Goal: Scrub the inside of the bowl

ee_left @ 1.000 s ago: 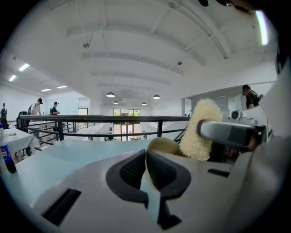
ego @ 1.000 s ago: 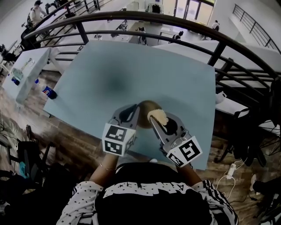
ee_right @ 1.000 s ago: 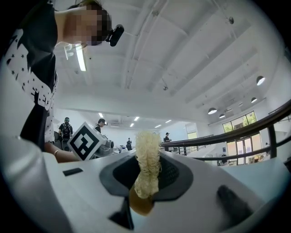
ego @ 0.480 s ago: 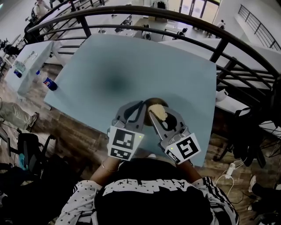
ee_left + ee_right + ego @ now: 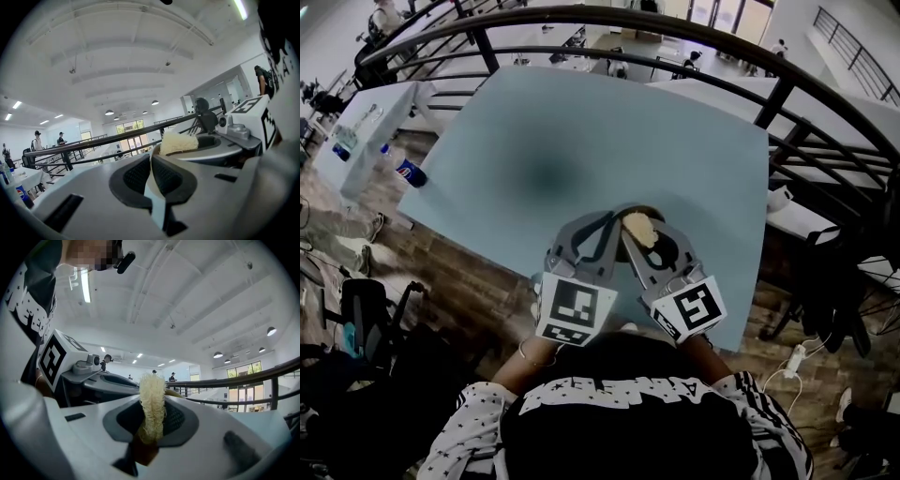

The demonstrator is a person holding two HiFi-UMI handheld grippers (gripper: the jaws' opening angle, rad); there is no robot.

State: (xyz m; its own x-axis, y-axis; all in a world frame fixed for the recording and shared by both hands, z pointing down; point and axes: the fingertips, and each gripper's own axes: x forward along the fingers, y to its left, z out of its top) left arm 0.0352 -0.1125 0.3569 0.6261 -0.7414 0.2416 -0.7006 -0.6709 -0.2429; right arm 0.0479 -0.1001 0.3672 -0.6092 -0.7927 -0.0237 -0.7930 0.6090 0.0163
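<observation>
In the head view a tan bowl (image 5: 630,208) shows only as a thin arc behind both grippers, above the near part of the light blue table (image 5: 581,141). My left gripper (image 5: 614,220) is shut on the bowl's rim; in the left gripper view (image 5: 151,161) the pads meet on a thin tan edge. My right gripper (image 5: 636,236) is shut on a pale yellow loofah scrubber (image 5: 639,228), which stands up between the pads (image 5: 152,399) close to the bowl's rim (image 5: 174,393). The scrubber (image 5: 178,143) also shows just right of the left jaws. Most of the bowl is hidden.
A dark curved railing (image 5: 675,28) runs behind the table's far edge. A bottle with a blue label (image 5: 405,169) lies at the left near white tables (image 5: 356,122). Cables and a power strip (image 5: 795,361) lie on the wooden floor at the right.
The left gripper has risen and rolled, so its marker cube now faces the head camera. Both grippers stand closer together, and the bowl is more hidden behind them.
</observation>
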